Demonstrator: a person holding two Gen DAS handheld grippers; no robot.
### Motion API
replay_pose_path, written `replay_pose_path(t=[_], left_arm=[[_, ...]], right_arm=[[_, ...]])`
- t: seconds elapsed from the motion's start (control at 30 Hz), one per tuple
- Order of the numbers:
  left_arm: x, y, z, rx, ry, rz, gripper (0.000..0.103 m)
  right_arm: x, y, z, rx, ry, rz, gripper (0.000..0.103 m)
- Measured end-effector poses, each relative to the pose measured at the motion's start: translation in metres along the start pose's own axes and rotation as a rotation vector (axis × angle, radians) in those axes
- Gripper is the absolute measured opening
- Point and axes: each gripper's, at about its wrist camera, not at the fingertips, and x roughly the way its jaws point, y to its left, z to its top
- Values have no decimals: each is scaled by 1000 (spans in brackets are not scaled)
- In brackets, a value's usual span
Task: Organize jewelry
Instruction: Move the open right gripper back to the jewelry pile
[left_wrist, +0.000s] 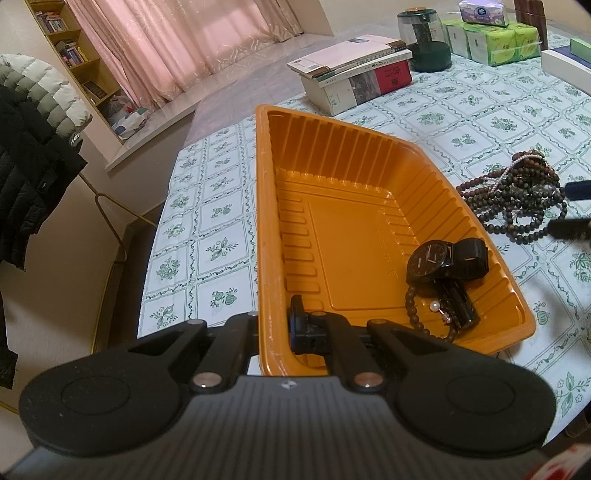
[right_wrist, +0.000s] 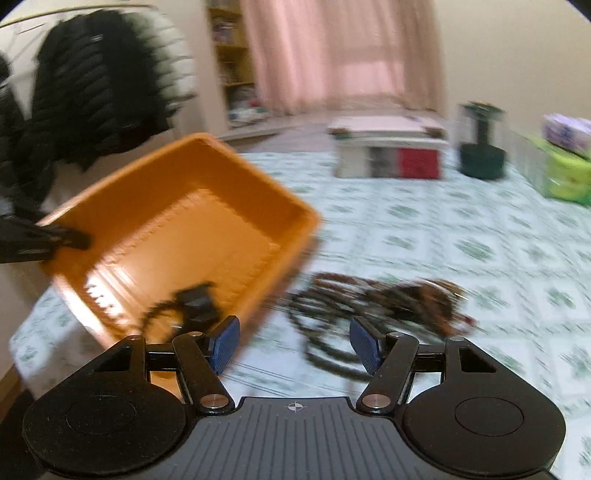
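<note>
Loose jewelry = tangle of bead strands, dark brown/black w/ a pale pearl string mixed in, heaped on the tablecloth just outside the orange tray, at approx 3 o'clock of it in the left wrist view. Already inside, in the tray's near corner at approx 5 o'clock: black watch, a small bead bracelet and a pearl piece, so sorting looks partly done, the pile is what's left. Left gripper is pressed together on the tray's near rim, one finger inside the wall, one outside; prob. pinching it so the light plastic tray doesn't slide while pieces drop in. Right gripper is spread, blue pads apart w/ nothing between them, aimed at the bead heap at approx 12 o'clock of it; my guess is it's lining up for the next grab. Right wrist view is blurred, so exact strand can't be told.
</note>
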Motion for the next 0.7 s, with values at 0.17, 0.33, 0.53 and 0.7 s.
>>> replay_pose_path(t=[0.17, 0.33, 0.53, 0.7], left_arm=[[-1, 0, 0, 2, 2, 2, 3], [-1, 0, 0, 1, 2, 2, 3], [-1, 0, 0, -1, 3, 1, 3], [-1, 0, 0, -1, 4, 2, 3]], right_arm=[[-9, -35, -1, 48, -6, -109, 66], [-12, -62, 4, 64, -11, -176, 65], [-5, -74, -2, 67, 48, -183, 48], [4, -66, -11, 48, 75, -155, 40]])
